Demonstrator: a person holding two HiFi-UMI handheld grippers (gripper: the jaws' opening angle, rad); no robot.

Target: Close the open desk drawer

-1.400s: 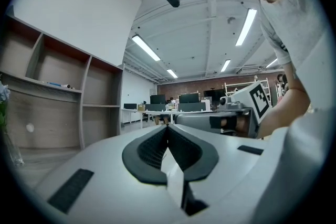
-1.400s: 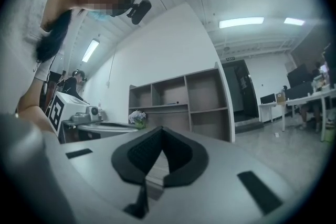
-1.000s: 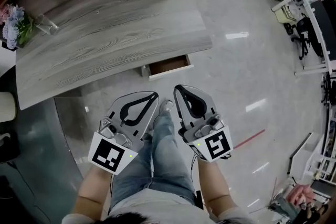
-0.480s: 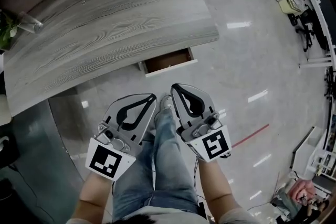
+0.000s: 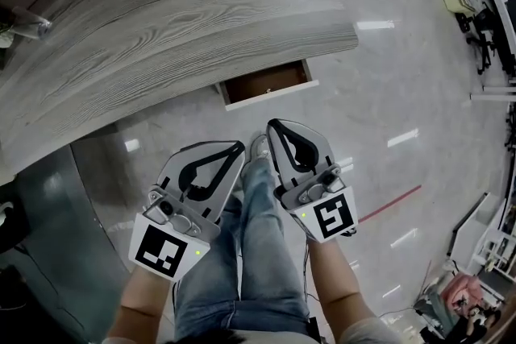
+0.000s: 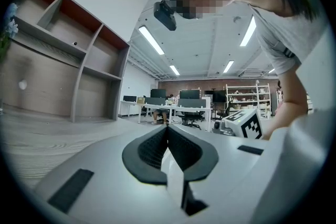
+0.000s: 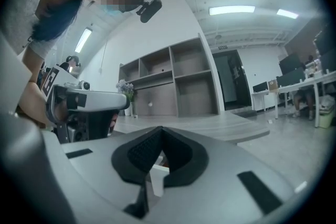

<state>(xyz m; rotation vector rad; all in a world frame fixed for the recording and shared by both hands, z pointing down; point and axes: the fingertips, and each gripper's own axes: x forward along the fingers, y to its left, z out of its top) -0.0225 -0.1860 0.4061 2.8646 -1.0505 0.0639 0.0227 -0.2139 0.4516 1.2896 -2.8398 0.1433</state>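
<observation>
The open drawer [image 5: 268, 82] juts out from under the grey wood desk top [image 5: 177, 12], showing a brown inside and a white front panel. Both grippers hang over the floor in front of it, apart from it. My left gripper [image 5: 238, 147] sits lower left of the drawer, jaws shut on nothing. My right gripper [image 5: 273, 126] points at the drawer's front from just below, also shut and empty. The left gripper view shows the left gripper [image 6: 168, 127] with its tips together, and the right gripper view shows the right gripper [image 7: 160, 130] the same.
A glass vase [image 5: 24, 22] lies at the desk's far left. The person's jeans leg and a shoe [image 5: 259, 147] stand between the grippers. Glossy floor with a red line [image 5: 389, 204] spreads to the right, with office chairs [image 5: 476, 12] far right.
The head view has come closer to the desk: the drawer now sits lower in the picture and nearer the gripper tips. Both grippers stay shut, side by side.
</observation>
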